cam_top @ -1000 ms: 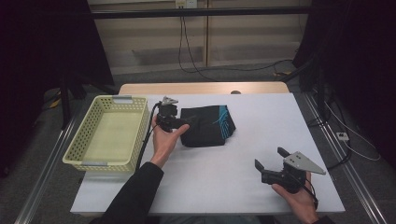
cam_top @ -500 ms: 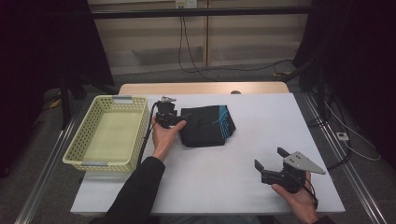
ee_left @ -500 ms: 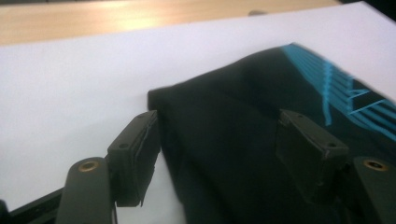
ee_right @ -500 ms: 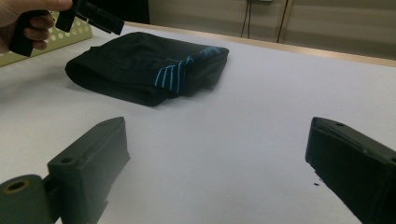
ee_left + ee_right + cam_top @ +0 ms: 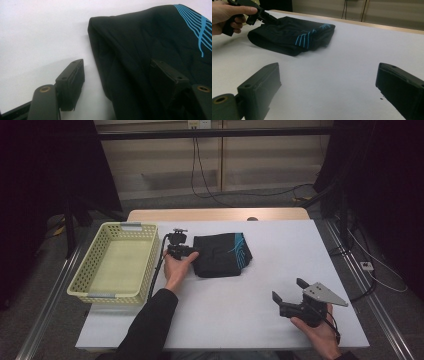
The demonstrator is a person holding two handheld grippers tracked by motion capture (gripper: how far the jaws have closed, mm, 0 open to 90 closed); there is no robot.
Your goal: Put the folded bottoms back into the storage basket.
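My left tool has been closing, astride the black cloth's edge, unclamped; right tool apart.

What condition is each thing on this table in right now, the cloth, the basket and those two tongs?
Cloth: folded, lying flat on the table.
Basket: upright, nothing inside.
Left tongs: jaws have just been closing, one on the table, one over the cloth's edge, not yet pinching.
Right tongs: open, holding nothing, apart from the cloth.
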